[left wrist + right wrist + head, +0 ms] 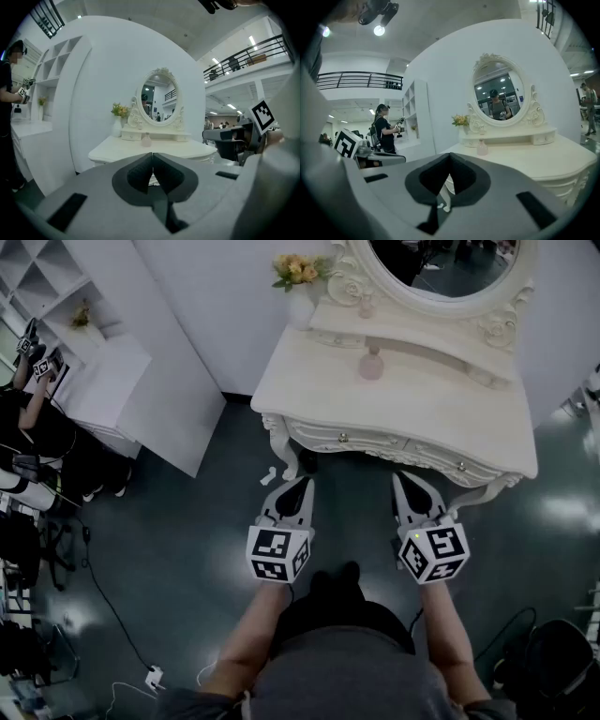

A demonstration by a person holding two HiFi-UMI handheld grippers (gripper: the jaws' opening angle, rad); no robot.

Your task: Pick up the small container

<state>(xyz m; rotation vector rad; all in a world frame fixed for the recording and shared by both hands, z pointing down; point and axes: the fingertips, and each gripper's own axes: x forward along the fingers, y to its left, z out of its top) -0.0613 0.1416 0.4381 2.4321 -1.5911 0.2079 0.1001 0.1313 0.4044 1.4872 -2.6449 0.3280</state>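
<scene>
- The person's two bare forearms reach forward side by side, the left forearm (246, 645) and the right forearm (452, 634) each ending behind a gripper's marker cube; the hands themselves are hidden.
- The left gripper (298, 487) is held level over the dark floor (187, 549), pointing at the front edge of the dressing table (412, 418) and stopping short of it.
- In the left gripper view its jaws are pressed together tip to tip, with nothing between them.
- The right gripper (406, 482) is held parallel to the left one, apart from it, with its tip just under the table's front edge in the head view.
- In the right gripper view its jaws are likewise closed on each other and empty.
- The small container (372, 363), a pale pink bottle with a narrow neck, stands upright on the table top toward the back, just in front of the raised shelf (394, 334) below the mirror (450, 268). It is well apart from both grippers, and its contents cannot be made out.
- A white vase (302, 306) stands at the table's back left corner and holds yellow and orange flowers (300, 268).
- To the left, a white shelving unit (37, 277) has open compartments; one holds a small plant (82, 315).
</scene>
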